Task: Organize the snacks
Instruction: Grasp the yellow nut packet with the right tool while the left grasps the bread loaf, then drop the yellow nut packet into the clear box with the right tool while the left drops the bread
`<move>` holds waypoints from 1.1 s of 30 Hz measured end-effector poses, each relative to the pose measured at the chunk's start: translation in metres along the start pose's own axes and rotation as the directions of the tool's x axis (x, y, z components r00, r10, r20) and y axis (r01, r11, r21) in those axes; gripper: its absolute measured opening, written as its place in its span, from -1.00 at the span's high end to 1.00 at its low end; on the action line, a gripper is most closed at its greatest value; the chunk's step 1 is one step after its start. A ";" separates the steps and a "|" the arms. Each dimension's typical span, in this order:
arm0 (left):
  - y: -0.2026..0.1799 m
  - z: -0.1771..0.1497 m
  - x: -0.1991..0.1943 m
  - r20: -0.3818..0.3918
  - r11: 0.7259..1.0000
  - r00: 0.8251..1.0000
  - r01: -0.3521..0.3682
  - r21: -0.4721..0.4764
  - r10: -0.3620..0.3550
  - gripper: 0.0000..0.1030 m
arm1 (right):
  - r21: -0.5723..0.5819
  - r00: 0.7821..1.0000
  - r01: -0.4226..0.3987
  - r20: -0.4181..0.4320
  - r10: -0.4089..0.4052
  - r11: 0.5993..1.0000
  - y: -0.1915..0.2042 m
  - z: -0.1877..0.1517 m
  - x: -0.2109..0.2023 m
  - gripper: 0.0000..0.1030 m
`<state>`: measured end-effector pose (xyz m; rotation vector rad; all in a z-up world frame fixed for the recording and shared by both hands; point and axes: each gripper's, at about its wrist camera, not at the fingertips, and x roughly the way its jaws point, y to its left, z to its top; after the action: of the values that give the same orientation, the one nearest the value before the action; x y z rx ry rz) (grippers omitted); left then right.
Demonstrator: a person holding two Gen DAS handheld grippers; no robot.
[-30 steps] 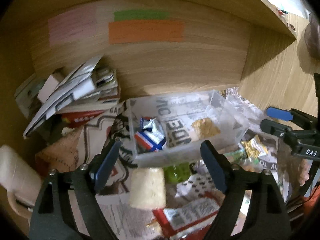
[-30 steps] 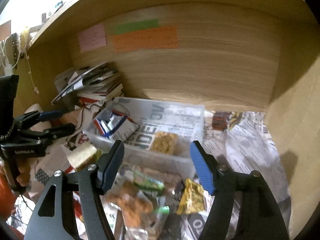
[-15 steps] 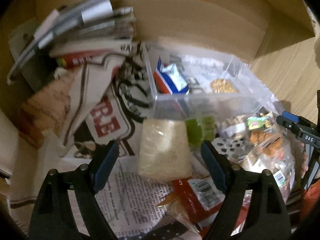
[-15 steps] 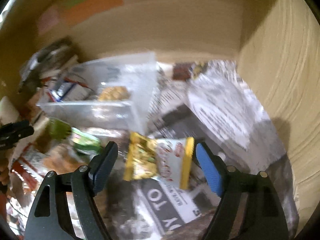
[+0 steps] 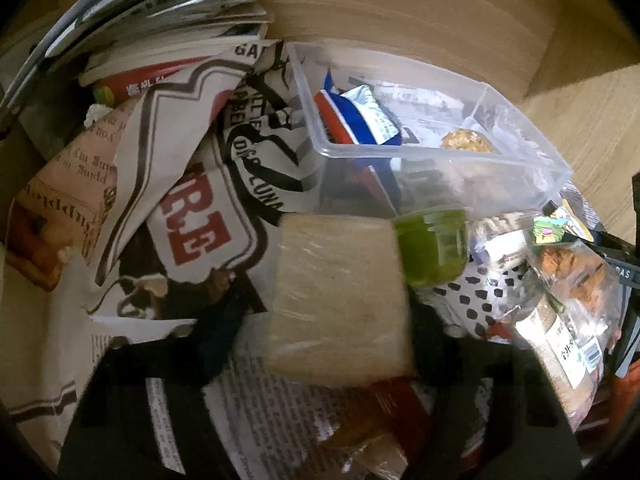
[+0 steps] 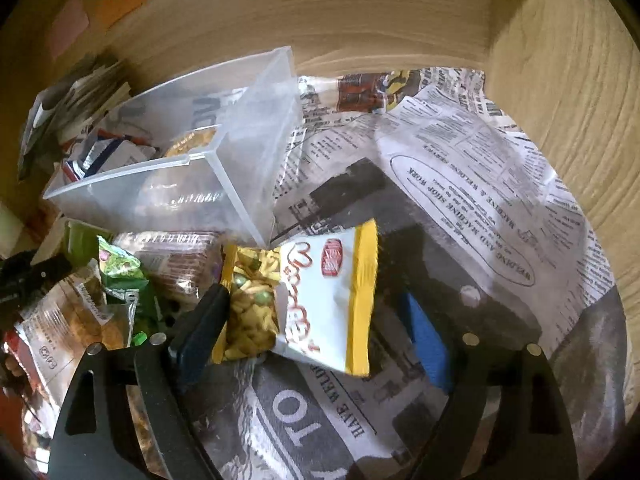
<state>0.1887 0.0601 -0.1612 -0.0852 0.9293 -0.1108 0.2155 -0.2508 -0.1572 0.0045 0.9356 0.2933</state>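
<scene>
A clear plastic bin [image 5: 500, 168] sits on newspaper against the wooden back wall; it holds a red, white and blue packet [image 5: 360, 116] and a golden snack [image 5: 466, 142]. The bin also shows in the right wrist view [image 6: 180, 184]. My left gripper [image 5: 324, 316] is open, its fingers either side of a pale beige wrapped block [image 5: 340, 296], with a green cup [image 5: 434, 248] just beyond. My right gripper [image 6: 316, 332] is open around a yellow and white snack packet [image 6: 316, 300] lying on the newspaper in front of the bin's corner.
A pile of loose snack bags [image 5: 560, 300] lies in front of the bin, also in the right wrist view [image 6: 100, 296]. Stacked papers and magazines [image 5: 168, 20] sit at the back left. A wooden side wall [image 6: 580, 100] rises on the right. Newspaper [image 6: 460, 152] covers the shelf floor.
Both grippers have dropped lower and moved in. The left one now straddles the beige block; the right one has swung right and now straddles the yellow and white packet.
</scene>
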 end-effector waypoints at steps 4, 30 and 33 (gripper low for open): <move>-0.003 -0.002 0.000 0.018 0.999 1.000 -0.024 0.021 0.024 -0.07 | -0.014 1.000 -0.007 0.005 0.007 1.000 0.003 0.002 0.001 -0.44; -0.010 0.022 -0.087 0.241 0.999 0.971 -0.020 0.025 0.014 -0.07 | -0.024 0.974 -0.005 0.226 0.011 1.000 0.007 0.003 -0.060 0.68; -0.015 0.032 -0.092 0.261 0.999 0.965 -0.008 0.036 -0.002 -0.07 | -0.044 0.964 -0.006 0.267 0.017 0.999 0.014 0.009 -0.073 0.68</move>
<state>0.1588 0.0577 -0.0676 -0.0625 0.6632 -0.1107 0.1786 -0.2546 -0.0922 0.0099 0.6612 0.3148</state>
